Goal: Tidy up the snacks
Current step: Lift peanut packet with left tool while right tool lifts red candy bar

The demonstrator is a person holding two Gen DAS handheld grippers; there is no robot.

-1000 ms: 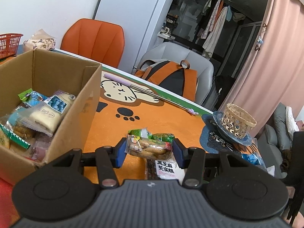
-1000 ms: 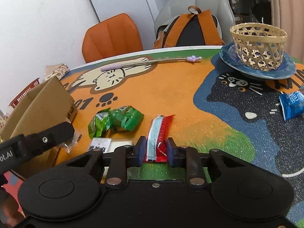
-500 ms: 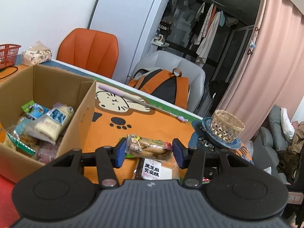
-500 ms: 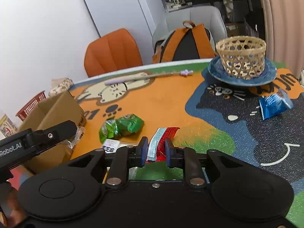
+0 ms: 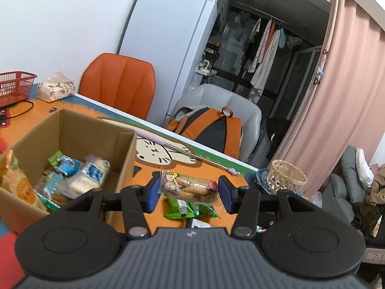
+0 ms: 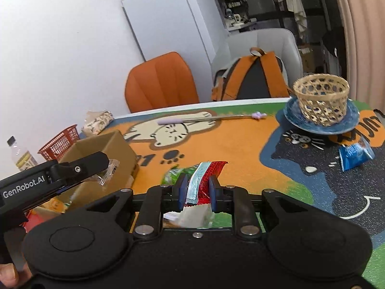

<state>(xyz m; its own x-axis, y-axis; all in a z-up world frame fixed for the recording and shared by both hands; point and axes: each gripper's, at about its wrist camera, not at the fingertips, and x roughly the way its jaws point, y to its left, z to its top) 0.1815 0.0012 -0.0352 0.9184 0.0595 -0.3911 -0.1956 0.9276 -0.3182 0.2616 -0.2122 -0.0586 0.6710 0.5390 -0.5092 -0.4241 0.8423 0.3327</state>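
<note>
My left gripper [image 5: 189,193] is shut on a clear packet of biscuits [image 5: 190,187], held in the air just right of the open cardboard box [image 5: 96,130], which holds several snack packets [image 5: 79,178]. My right gripper [image 6: 197,192] is shut on a red and pale blue snack packet [image 6: 204,180], lifted above the mat. The left gripper [image 6: 55,175] also shows at the left of the right wrist view, over the box [image 6: 105,147]. A green packet [image 5: 190,209] and a white packet [image 6: 190,216] lie on the mat below.
A blue snack packet [image 6: 356,153] lies on the mat at right. A woven basket [image 6: 321,101] stands on a blue plate [image 6: 349,120]. A long pale stick [image 6: 207,119] lies across the table's far side. A red basket [image 5: 14,86], tissue pack [image 5: 56,89] and bottle [image 6: 21,159] stand at left.
Both grippers have risen with their packets. The left one has moved up and toward the box; the red packet has come off the mat.
</note>
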